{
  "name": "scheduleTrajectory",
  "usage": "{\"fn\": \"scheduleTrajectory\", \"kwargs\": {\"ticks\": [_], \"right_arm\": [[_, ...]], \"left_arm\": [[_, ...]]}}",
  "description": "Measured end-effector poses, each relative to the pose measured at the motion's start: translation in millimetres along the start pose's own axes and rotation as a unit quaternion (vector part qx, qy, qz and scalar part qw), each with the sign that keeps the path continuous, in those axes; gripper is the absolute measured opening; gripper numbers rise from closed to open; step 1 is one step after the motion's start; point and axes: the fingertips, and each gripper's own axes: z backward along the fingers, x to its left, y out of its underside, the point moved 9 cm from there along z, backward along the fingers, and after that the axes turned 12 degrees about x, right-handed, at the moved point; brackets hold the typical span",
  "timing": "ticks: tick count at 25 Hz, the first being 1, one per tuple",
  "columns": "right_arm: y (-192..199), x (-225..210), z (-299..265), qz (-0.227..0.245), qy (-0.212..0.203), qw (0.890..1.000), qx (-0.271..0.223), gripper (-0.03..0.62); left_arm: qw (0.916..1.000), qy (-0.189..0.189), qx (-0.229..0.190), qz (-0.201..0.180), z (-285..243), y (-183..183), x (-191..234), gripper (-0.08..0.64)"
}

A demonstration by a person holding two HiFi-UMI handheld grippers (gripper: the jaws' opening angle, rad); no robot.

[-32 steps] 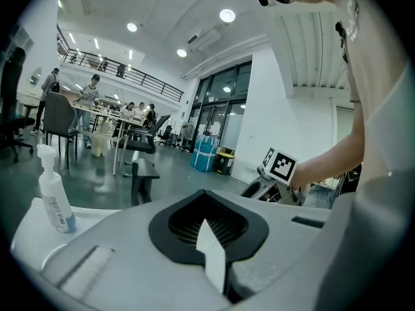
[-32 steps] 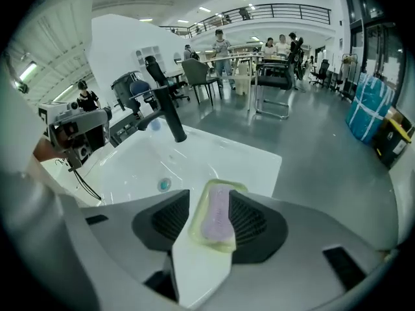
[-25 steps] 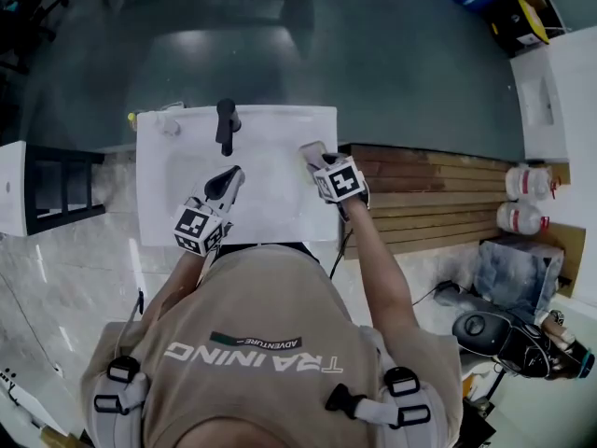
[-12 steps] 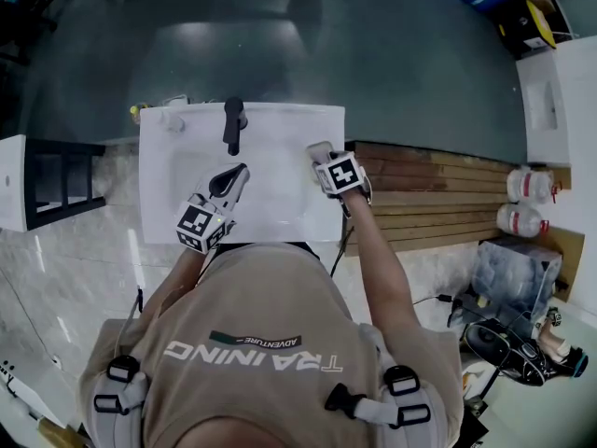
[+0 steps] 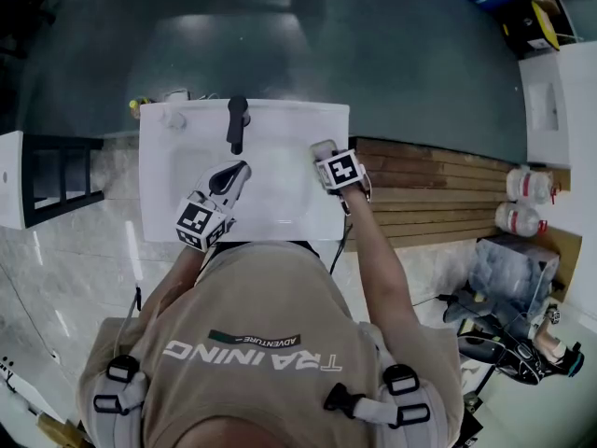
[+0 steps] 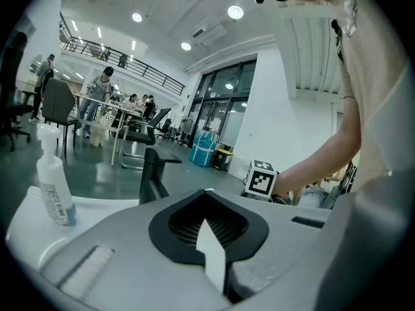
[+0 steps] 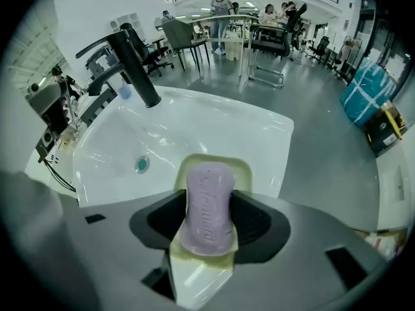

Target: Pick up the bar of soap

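Observation:
A lilac bar of soap (image 7: 207,206) lies lengthwise on a pale yellow-green dish (image 7: 198,285) at the white sink's right rim (image 7: 262,122). My right gripper (image 7: 209,194) reaches over the dish with the bar between its dark pads (image 7: 256,222). Its jaws are opening and the bar rests on the dish. In the head view the right gripper (image 5: 324,151) sits at the sink's right edge, and the soap is hidden under it. My left gripper (image 5: 237,169) hovers over the basin, jaws together, holding nothing; in its own view the left gripper (image 6: 207,194) points across the sink.
A black tap (image 7: 133,63) stands at the back of the sink, with a drain (image 7: 142,164) in the basin. A clear pump bottle (image 6: 55,186) is on the back left corner. Right of the sink lies a wooden platform (image 5: 429,194); left stands a black shelf (image 5: 56,185).
The right gripper has edged forward along the sink's right rim onto the soap dish. The left gripper has stayed over the basin.

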Motion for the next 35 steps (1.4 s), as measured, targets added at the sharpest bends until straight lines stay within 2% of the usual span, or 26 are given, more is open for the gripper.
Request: {"fn": "scheduleTrajectory", "kwargs": {"ticks": [4,8,11,12,15,16,19,21,22,25,30,35], "right_arm": [[3.6,-0.4,0.3,-0.021,-0.004,0.999,0.024,0.204],[1.9,3.4,-0.7,-0.021,-0.005,1.000,0.013,0.204],[10.1,6.2,-2.0,-0.037,-0.018,0.998,0.057,0.202],[9.0,5.5,-2.4,-0.035,-0.019,0.998,0.054,0.202],[0.9,1.8,-3.4,-0.014,-0.006,1.000,0.001,0.201],[4.7,2.9,-3.8,-0.016,-0.007,1.000,0.003,0.201],[21.8,6.4,-2.5,-0.042,-0.009,0.998,0.043,0.199],[25.5,5.4,-0.3,-0.049,-0.005,0.998,0.050,0.199],[23.3,4.8,1.3,-0.045,-0.003,0.998,0.038,0.199],[2.7,5.7,6.3,-0.010,-0.004,0.999,-0.045,0.199],[4.6,3.0,13.9,0.000,0.005,0.998,-0.056,0.199],[7.4,7.0,38.0,-0.005,0.004,0.996,-0.090,0.199]], "left_arm": [[1.0000,-0.002,0.000,0.003,-1.1,2.4,3.0,-0.008],[1.0000,0.001,0.003,0.006,-3.2,6.0,3.0,-0.008],[1.0000,0.005,0.002,0.002,-3.7,5.7,1.9,-0.008],[1.0000,0.006,0.001,0.001,-4.0,5.3,1.2,-0.008],[1.0000,0.007,-0.001,-0.002,-4.0,3.4,-3.0,-0.008],[1.0000,0.007,-0.002,-0.004,-2.9,2.3,-5.5,-0.008],[0.9999,0.005,-0.006,-0.012,2.8,-2.1,-9.4,-0.008],[0.9999,0.000,-0.008,-0.014,7.7,-3.7,-9.0,-0.008],[0.9998,-0.004,-0.009,-0.015,10.0,-4.4,-8.6,-0.008],[0.9998,-0.012,-0.008,-0.016,15.7,-4.5,-7.4,-0.008],[0.9997,-0.018,-0.010,-0.009,20.0,-1.4,-11.3,-0.009],[0.9996,-0.017,-0.015,-0.014,23.3,-6.6,-15.8,-0.008]]}}
